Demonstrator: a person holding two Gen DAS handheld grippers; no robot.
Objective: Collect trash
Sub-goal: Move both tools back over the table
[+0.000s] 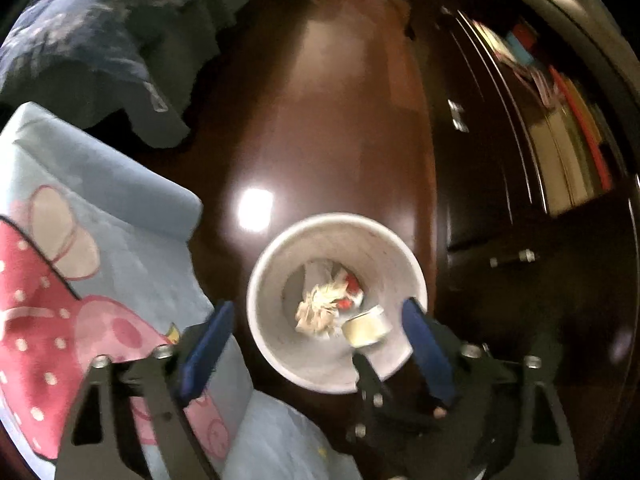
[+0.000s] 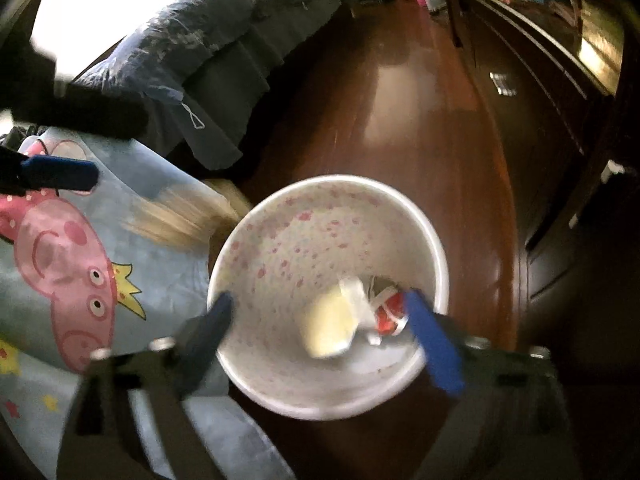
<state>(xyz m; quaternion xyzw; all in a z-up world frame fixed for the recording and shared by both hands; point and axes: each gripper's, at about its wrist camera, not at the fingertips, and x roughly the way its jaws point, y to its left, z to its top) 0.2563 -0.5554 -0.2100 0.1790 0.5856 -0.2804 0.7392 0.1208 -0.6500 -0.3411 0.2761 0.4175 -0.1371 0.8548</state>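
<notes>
A white trash bin (image 1: 276,252) with pink speckles stands on the dark wood floor; it also shows in the right wrist view (image 2: 280,240). Inside lie crumpled paper (image 1: 320,308), a red-and-white wrapper (image 2: 386,312) and a pale yellow tape roll (image 1: 366,328), blurred in the right wrist view (image 2: 328,328). My left gripper (image 1: 318,320) is open and empty above the bin. My right gripper (image 2: 320,316) is open and empty, fingers straddling the bin's mouth. The left gripper's blue finger (image 2: 60,174) shows at the left edge of the right wrist view.
A light blue Peppa Pig blanket (image 2: 72,248) lies left of the bin, with a blurred blond shape (image 2: 180,216) on it. A dark blue quilted bed cover (image 2: 224,40) hangs behind. A dark wooden cabinet (image 1: 500,160) with shelves runs along the right.
</notes>
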